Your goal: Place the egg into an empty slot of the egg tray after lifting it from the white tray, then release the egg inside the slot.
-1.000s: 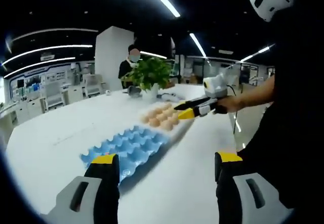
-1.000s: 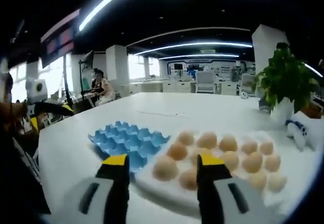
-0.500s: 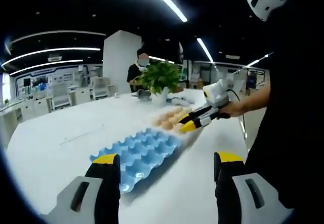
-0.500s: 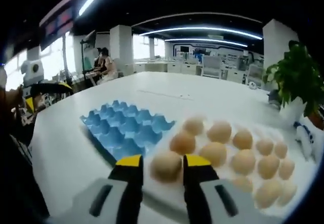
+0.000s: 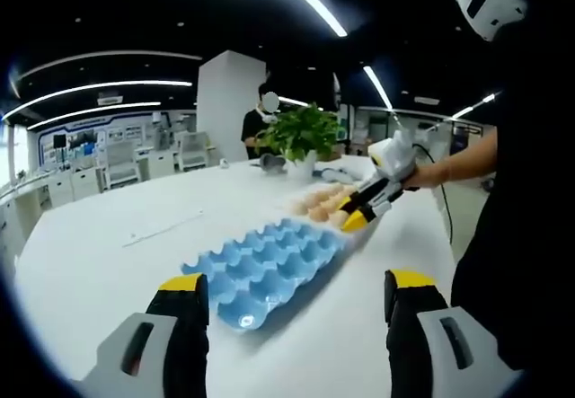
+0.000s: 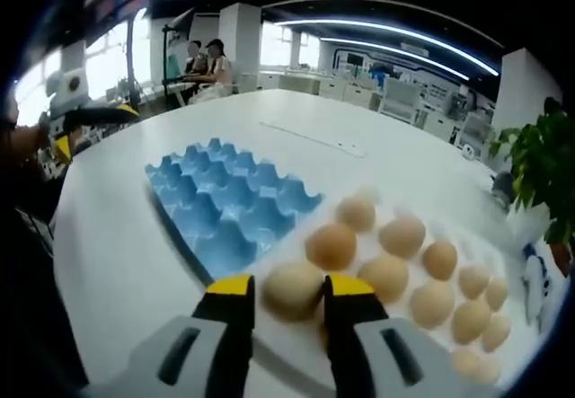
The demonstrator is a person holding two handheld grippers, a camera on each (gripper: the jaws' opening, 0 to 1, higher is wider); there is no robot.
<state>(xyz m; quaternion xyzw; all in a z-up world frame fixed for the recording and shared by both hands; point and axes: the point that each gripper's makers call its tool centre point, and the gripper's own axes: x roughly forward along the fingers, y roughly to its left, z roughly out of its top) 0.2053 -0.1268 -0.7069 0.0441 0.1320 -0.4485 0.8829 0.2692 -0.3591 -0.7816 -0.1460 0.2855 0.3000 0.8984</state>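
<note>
My right gripper (image 6: 290,287) is shut on a tan egg (image 6: 292,288) at the near corner of the white tray (image 6: 485,250), where several more eggs (image 6: 402,234) lie. I cannot tell whether the held egg has left the tray's surface. The blue egg tray (image 6: 229,205) lies just left of it, its slots bare. In the left gripper view the right gripper (image 5: 355,221) points down at the eggs (image 5: 319,202) beyond the blue egg tray (image 5: 269,263). My left gripper (image 5: 296,281) hovers open over the table, short of the blue tray, with nothing between its jaws.
A potted plant (image 5: 305,133) stands behind the eggs on the white table (image 5: 99,254), and a person (image 5: 267,115) stands beyond it. The person's arm (image 5: 458,164) and dark clothes sit on the right. The left gripper (image 6: 90,115) shows at the table's far edge.
The right jaws have narrowed from wide apart onto the nearest egg and stay on it. Both views have shifted a little; the trays have stayed put.
</note>
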